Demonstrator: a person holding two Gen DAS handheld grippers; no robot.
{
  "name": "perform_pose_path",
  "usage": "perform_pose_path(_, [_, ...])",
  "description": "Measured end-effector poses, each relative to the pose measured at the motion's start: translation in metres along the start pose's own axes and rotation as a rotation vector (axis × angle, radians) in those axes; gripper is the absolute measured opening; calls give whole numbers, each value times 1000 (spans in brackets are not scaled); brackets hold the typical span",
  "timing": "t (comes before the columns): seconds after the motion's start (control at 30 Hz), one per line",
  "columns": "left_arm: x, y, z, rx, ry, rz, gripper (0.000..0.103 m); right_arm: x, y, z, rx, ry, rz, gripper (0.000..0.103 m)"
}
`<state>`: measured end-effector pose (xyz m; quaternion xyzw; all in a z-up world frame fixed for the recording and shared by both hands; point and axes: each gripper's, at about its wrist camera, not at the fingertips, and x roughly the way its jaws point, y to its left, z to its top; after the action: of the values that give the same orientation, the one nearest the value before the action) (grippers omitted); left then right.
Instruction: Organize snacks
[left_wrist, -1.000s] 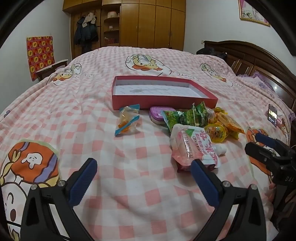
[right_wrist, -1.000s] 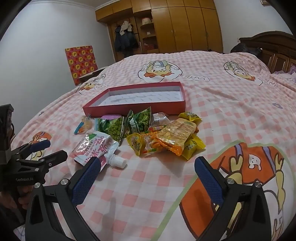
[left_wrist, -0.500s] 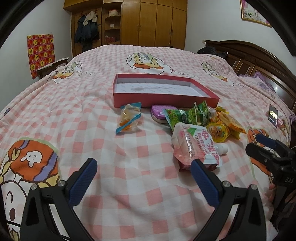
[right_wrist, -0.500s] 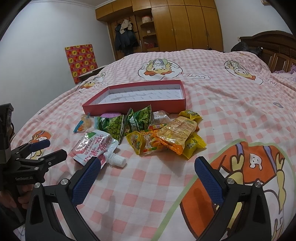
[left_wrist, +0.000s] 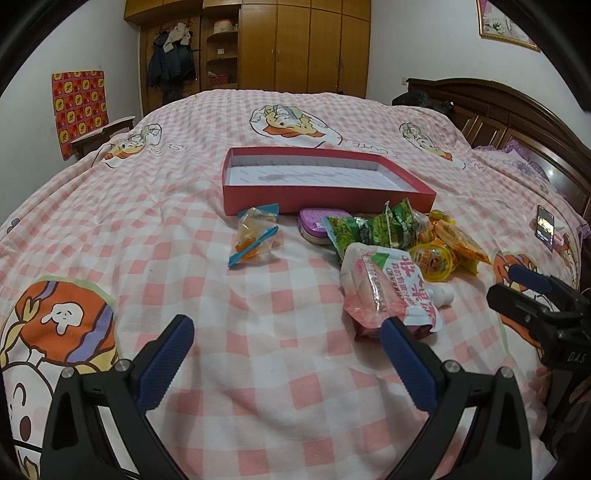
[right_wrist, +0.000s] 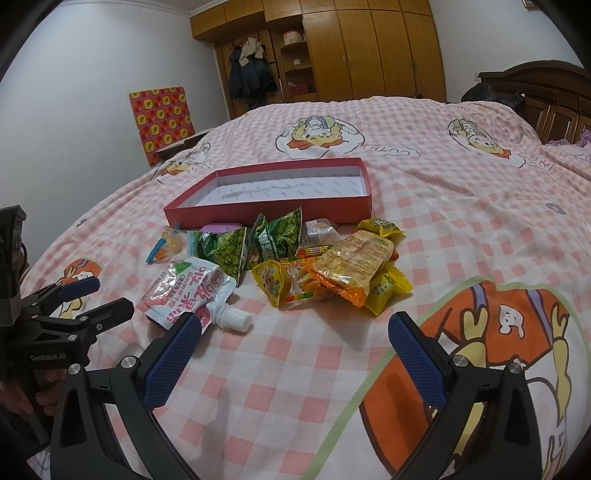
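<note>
An empty red box (left_wrist: 325, 192) (right_wrist: 273, 210) lies on the pink checked bedspread. In front of it sits a pile of snacks: a pink spouted pouch (left_wrist: 388, 291) (right_wrist: 188, 291), green pea packets (left_wrist: 369, 230) (right_wrist: 258, 243), an orange packet (right_wrist: 354, 266), a yellow jelly cup (left_wrist: 432, 262), a purple tin (left_wrist: 317, 225) and a clear candy bag (left_wrist: 255, 238) (right_wrist: 168, 245). My left gripper (left_wrist: 286, 363) is open, low over the bedspread, short of the pouch. My right gripper (right_wrist: 295, 356) is open too, just before the pile. Neither holds anything.
A phone (left_wrist: 545, 226) lies on the bedspread at the right. A dark wooden headboard (left_wrist: 517, 122) runs along the right side. Wardrobes (right_wrist: 369, 55) and a hanging coat (right_wrist: 251, 74) stand beyond the bed. A small side table (left_wrist: 103, 134) stands at the far left.
Both views have shifted slightly, with the box and snacks sitting a little lower in frame. Both grippers stay open and the snacks have not moved.
</note>
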<state>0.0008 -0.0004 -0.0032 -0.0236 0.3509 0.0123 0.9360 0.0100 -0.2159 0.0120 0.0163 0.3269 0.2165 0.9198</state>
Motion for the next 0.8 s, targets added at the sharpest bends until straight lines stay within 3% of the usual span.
perform_pose_path(0.8, [1, -3, -1, 5, 4, 1, 103, 1, 1, -1, -4, 5, -1, 103])
